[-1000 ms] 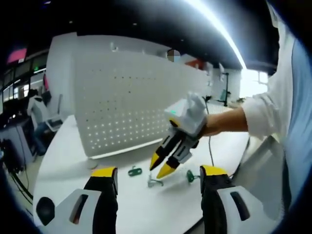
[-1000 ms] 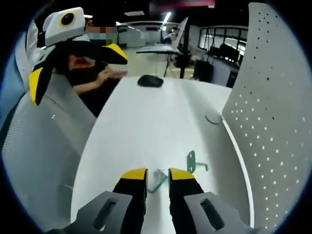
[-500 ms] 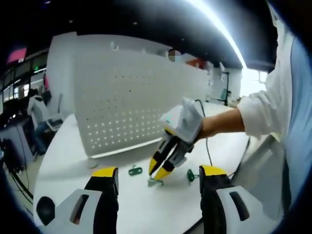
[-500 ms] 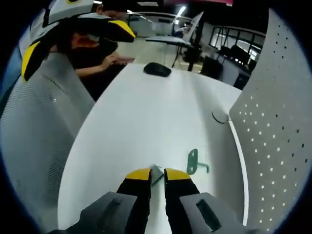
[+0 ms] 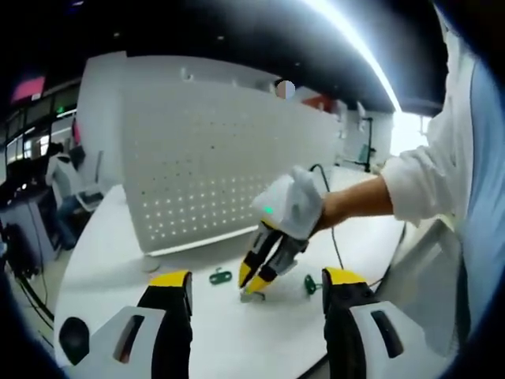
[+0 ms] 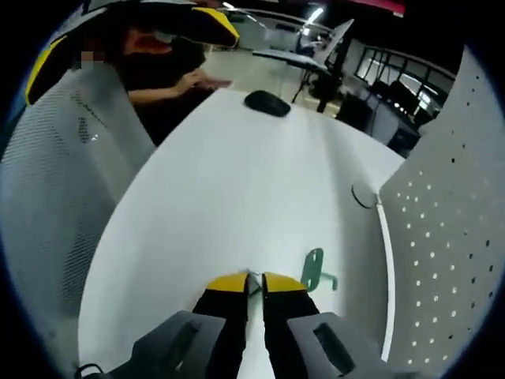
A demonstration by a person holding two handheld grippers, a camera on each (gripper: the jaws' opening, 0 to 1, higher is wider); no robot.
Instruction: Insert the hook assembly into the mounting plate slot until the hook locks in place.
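Right claw (image 6: pixel 254 282) is clamped on a green hook (image 5: pixel 251 296) at the surface (image 6: pixel 213 197); left claw (image 5: pixel 256 282) gapes. Lift squarely, keeping the pegboard (image 5: pixel 205 166) visible.

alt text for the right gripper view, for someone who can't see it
The right gripper has its yellow-tipped jaws closed on a small metal hook lying on a white table. A green hook lies just beyond, and a white pegboard stands along the right.
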